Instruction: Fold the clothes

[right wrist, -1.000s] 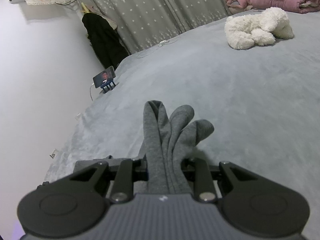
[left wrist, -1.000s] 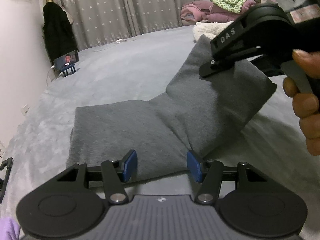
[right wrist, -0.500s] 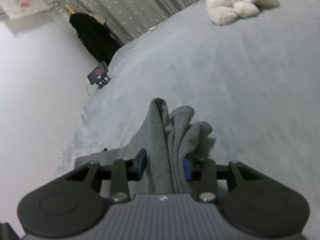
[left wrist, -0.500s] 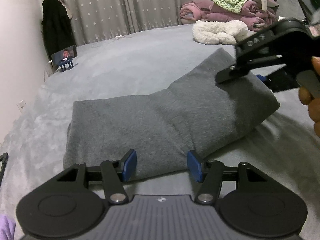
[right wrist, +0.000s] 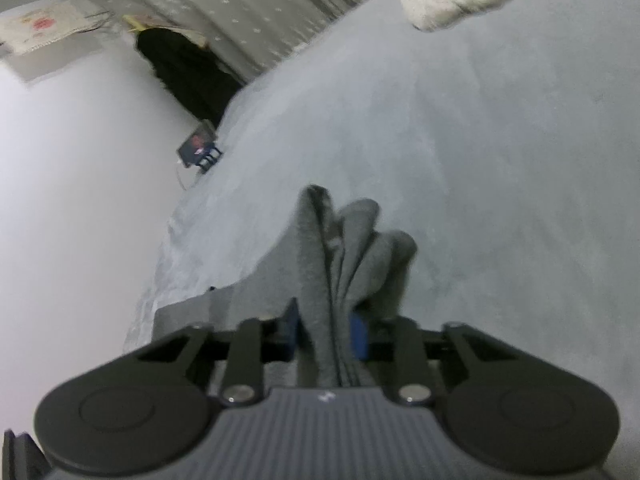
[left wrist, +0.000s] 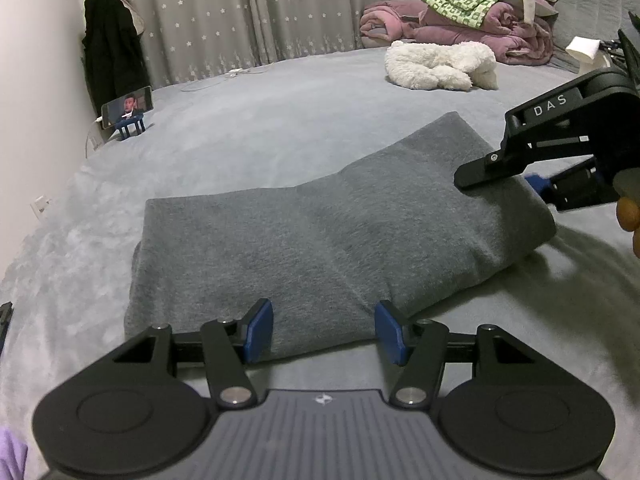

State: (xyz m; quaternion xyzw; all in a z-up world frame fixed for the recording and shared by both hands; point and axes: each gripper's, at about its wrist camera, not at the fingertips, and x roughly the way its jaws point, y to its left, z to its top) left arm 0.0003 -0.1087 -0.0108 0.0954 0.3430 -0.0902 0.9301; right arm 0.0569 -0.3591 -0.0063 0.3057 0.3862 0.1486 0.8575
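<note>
Grey garment (left wrist: 320, 240) lies folded on the bed (left wrist: 280, 128), long axis running left–right, right end raised. Left hand-held gripper (left wrist: 323, 332) spread, jaws straddling the near edge at mid-length, pinching nothing. Right hand-held gripper (right wrist: 325, 328) is at the right end with bunched folds between its blue pads (right wrist: 357, 338); the frame is blurred, so I cannot tell whether it pinches. Judgement: the right one is nearer the free end, so carrying it leftward falls to that hand. No containers in view; a white plush (left wrist: 440, 66) sits far right.
</note>
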